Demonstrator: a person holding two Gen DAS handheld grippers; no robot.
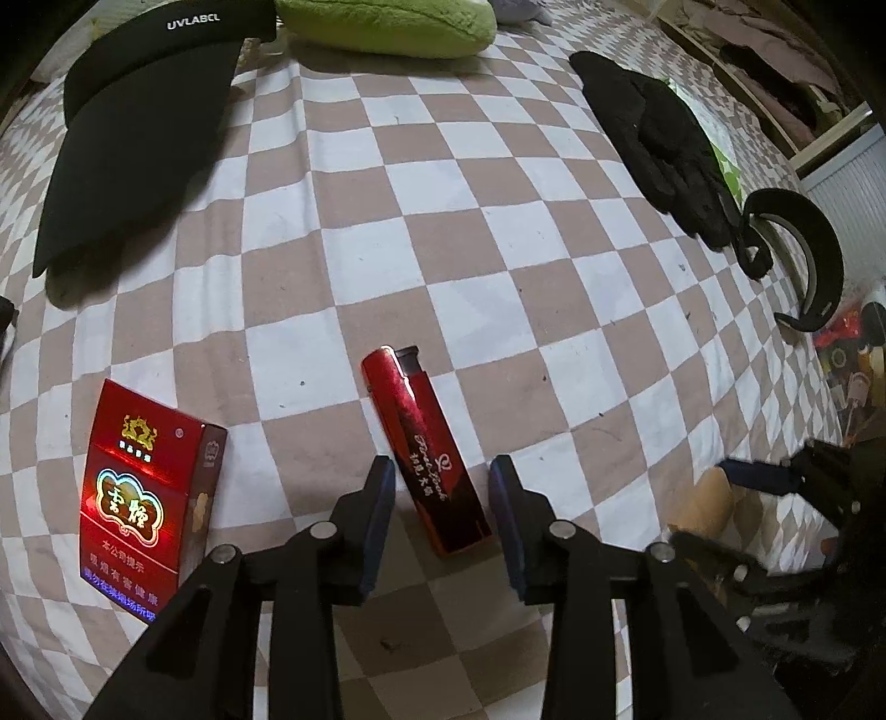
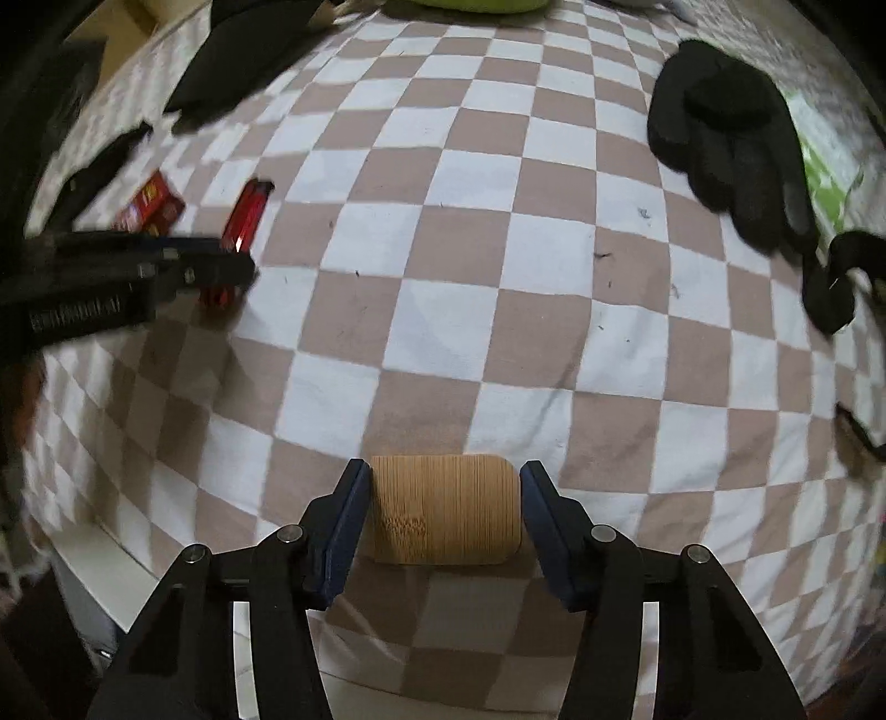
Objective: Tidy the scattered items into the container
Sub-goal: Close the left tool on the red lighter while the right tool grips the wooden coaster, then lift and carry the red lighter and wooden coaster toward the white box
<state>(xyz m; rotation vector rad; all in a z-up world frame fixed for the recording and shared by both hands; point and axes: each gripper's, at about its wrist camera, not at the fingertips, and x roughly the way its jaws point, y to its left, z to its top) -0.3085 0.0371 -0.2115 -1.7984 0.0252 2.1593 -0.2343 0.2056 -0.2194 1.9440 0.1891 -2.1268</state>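
We see the lighter point(image 1: 425, 451) lying flat on the checked cloth point(image 1: 454, 232), its lower half between the blue pads of our left gripper point(image 1: 441, 476). The jaws stand wide apart, a gap on each side of the lighter, nothing held. The red pack point(image 1: 145, 498) lies at 9 o'clock from the lighter, just beside the left finger point(image 1: 382, 498). A black visor point(image 1: 138, 138) sits well away at 11 o'clock, a green cushion point(image 1: 387, 25) at 12, a black glove point(image 1: 659, 138) at 2, and a black curved band point(image 1: 797, 249) beyond the glove at 3.

In the right wrist view our right gripper point(image 2: 440, 487) is spread around a bamboo block point(image 2: 446, 507) at 6 o'clock; whether the left pad point(image 2: 346, 515) touches the block we cannot tell, while the right pad stands just clear. No container can be picked out in either view.
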